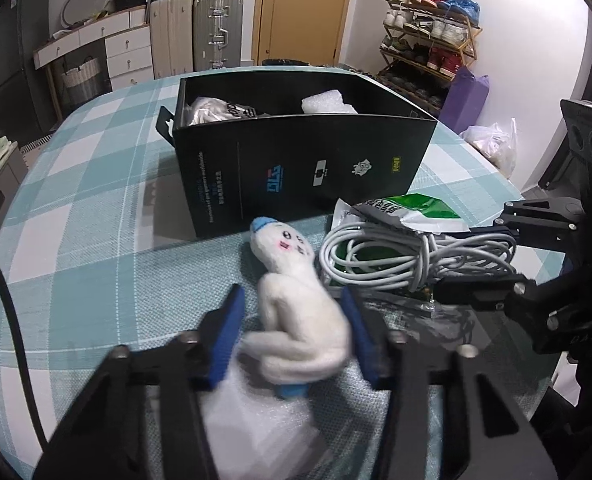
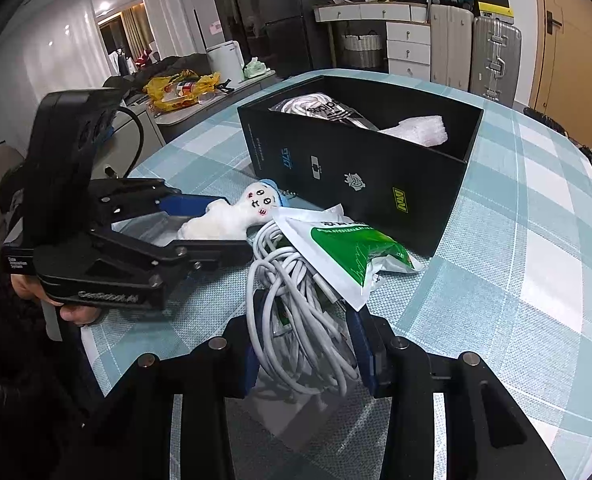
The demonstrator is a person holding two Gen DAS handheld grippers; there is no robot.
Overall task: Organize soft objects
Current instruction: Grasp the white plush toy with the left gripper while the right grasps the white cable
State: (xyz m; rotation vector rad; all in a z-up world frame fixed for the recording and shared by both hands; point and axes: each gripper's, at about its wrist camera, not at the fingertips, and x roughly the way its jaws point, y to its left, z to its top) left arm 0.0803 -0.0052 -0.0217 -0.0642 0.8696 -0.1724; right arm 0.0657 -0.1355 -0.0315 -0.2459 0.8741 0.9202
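Now left hand-held gripper (image 1: pixel 292 334) clamps the plush toy (image 1: pixel 296 304); right hand-held gripper (image 2: pixel 305 350) clamps the cable coil (image 2: pixel 296 304)

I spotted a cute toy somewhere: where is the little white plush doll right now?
The white plush doll lies on the checked tablecloth between the left tongs' blue pads, just in front of the black box, with the coiled white cable to its right.

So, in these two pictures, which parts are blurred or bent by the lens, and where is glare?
Left wrist view: the white plush toy is soft with blur at its lower part between the left gripper fingers; the black box bows outward. Right wrist view: the white cable bundle is sharp; the room edges curve, with dark corners; ceiling lights glare at upper left.
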